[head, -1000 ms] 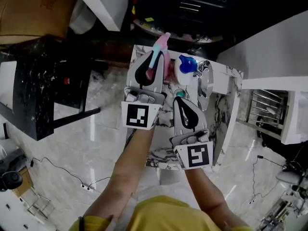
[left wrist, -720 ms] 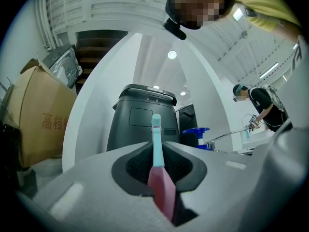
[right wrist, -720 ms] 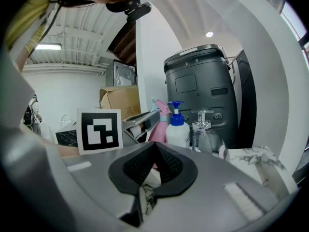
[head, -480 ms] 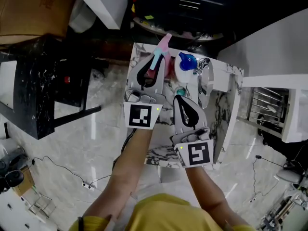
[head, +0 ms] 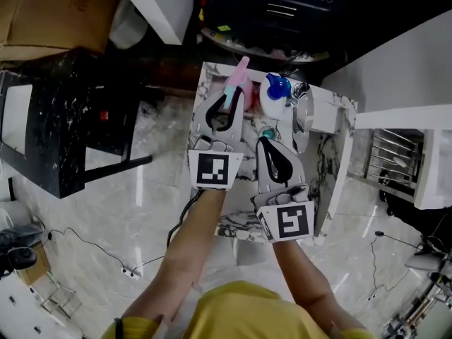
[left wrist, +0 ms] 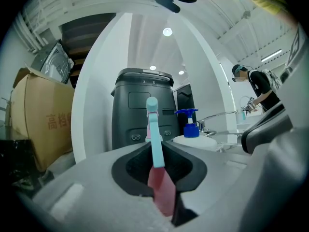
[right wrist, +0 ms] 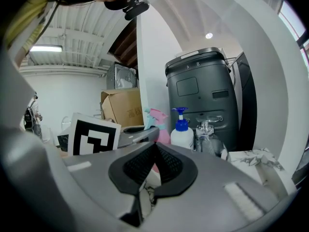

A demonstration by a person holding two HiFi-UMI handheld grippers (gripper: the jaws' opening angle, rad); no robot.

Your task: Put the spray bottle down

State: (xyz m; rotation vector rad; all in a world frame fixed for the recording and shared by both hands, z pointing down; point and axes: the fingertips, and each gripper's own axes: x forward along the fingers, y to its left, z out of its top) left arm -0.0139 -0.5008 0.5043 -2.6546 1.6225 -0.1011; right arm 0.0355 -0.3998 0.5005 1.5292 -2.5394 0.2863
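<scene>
Seen from above, my left tool (head: 232,96) grips a pink spray bottle (head: 239,73) over the far end of a marble desk (head: 332,115), just beside a blue-capped pump bottle (head: 272,94); my right tool (head: 265,145) hovers nearby.

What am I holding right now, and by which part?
The left gripper is shut on the spray bottle just below its cyan trigger. The right gripper holds nothing.
</scene>
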